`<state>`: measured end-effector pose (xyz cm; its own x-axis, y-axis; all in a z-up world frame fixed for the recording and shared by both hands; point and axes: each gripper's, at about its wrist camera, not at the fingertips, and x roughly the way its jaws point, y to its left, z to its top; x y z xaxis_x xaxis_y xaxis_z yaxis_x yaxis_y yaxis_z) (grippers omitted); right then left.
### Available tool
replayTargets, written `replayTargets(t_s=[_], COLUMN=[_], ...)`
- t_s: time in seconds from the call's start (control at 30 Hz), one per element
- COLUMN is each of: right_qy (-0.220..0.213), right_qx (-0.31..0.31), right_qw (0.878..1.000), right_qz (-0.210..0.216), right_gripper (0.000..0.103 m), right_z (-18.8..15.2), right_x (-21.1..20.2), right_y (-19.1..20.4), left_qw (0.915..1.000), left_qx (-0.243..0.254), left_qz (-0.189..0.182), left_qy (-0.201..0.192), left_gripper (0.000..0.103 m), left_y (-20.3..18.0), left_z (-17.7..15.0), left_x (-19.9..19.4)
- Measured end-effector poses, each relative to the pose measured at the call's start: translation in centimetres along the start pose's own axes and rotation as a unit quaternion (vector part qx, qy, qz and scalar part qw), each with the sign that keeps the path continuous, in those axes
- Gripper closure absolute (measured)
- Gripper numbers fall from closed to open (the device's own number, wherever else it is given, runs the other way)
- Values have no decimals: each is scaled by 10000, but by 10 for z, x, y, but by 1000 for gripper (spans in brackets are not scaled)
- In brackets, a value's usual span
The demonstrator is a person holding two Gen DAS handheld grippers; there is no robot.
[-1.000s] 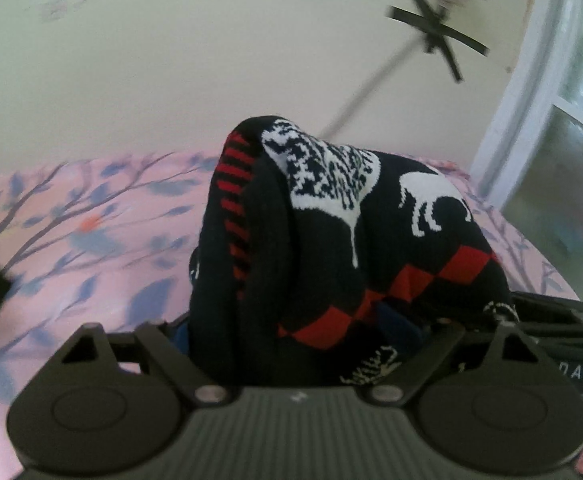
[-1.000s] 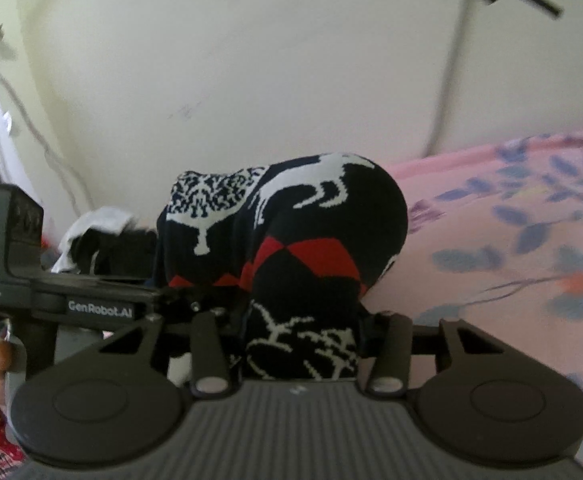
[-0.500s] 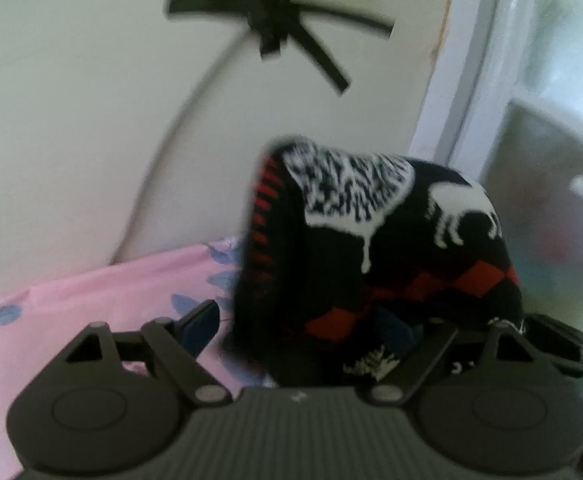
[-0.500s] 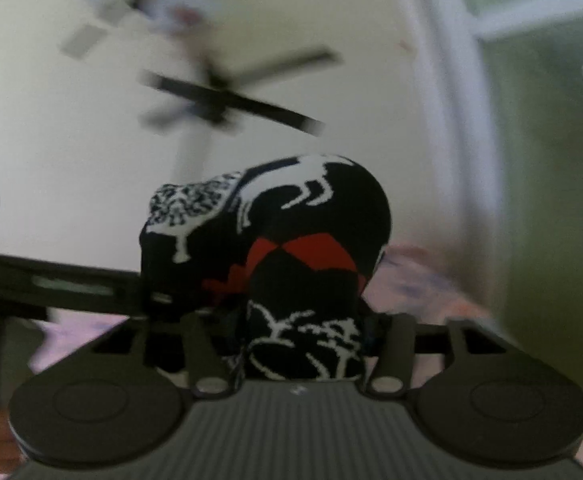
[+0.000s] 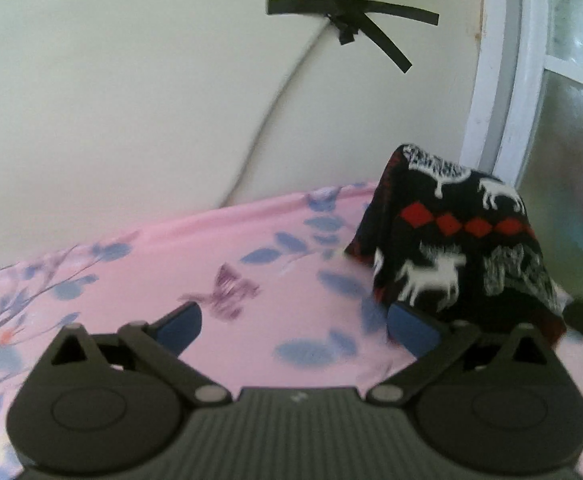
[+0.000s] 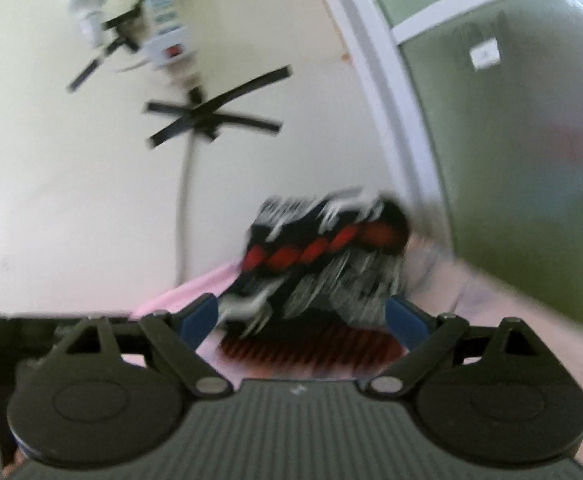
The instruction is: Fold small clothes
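Observation:
A black knitted garment (image 5: 463, 240) with white reindeer and red diamonds stands bunched up on the pink floral bedsheet (image 5: 251, 264), at the right in the left wrist view. My left gripper (image 5: 295, 326) is open and empty, its right finger just in front of the garment. In the right wrist view the garment (image 6: 331, 256) is blurred and lies just beyond my open right gripper (image 6: 303, 320), between the lines of its blue-padded fingers (image 6: 197, 318). Neither gripper holds it.
A cream wall with a cable fixed by black tape (image 5: 351, 28) rises behind the bed. A power strip (image 6: 163, 28) hangs on the wall. A white-framed frosted window (image 5: 563, 128) stands at the right.
Both grippers opened and let go of the garment, which dropped onto the bedsheet. Both grippers have pulled back from it and the views swung toward the window corner.

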<state>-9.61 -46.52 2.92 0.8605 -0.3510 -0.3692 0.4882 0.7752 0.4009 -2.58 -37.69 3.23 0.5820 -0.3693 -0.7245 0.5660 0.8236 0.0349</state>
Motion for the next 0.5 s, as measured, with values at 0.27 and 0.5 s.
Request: replayTargets(t_s=[0.27,0.5], right_qy=[197,272], right_qx=[63,-169], right_qw=[9996,9993], right_qz=[-166,-170], right_gripper=[12,12], right_z=[-73,-89], right_x=[-61,-83], right_y=[40,57], left_qw=[9989,9977], left_qx=[-360,-190], left_qz=[286,575], left_qy=[18,-313], left_gripper=[0,0], left_y=[28,33], left_z=[-58,-83], left_x=[-55,-91])
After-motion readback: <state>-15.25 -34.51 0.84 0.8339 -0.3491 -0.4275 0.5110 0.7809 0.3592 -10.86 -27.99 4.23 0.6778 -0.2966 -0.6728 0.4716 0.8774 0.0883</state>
